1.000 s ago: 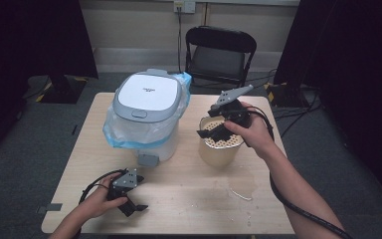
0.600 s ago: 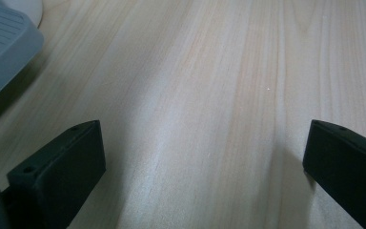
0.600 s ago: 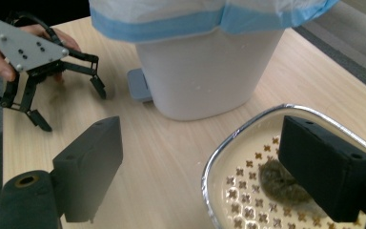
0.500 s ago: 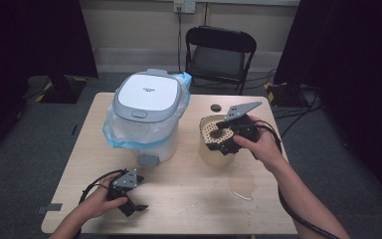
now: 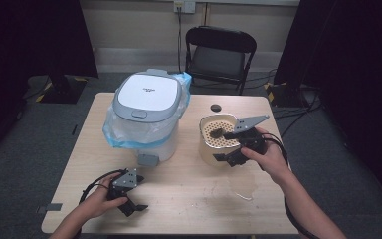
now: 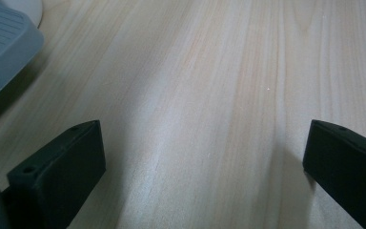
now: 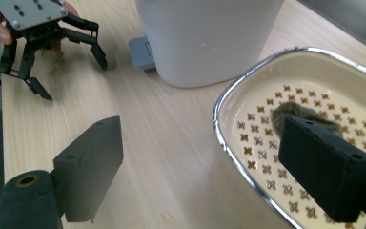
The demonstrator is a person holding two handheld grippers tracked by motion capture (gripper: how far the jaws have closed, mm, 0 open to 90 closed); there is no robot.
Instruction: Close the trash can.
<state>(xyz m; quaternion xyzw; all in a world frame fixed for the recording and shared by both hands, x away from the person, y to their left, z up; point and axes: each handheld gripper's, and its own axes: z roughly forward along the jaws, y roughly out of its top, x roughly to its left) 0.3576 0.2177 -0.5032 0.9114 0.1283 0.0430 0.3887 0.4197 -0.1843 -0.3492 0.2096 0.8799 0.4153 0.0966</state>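
While the right gripper (image 5: 227,159) straddles the strainer (image 7: 324,124) rim, jaws apart and gripping nothing, a one-sided pinch risks tipping it; left gripper (image 5: 129,206) rests released near the table's front edge

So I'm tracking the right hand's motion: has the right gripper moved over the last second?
Yes. The right gripper has dropped from above the cream strainer container toward the person, and its jaws now straddle the container's near rim.

My black tongs (image 7: 209,162) straddle a cream strainer (image 7: 286,129) patterned with tiny brown crosses, above the pale wood-grain worktop (image 7: 171,143).
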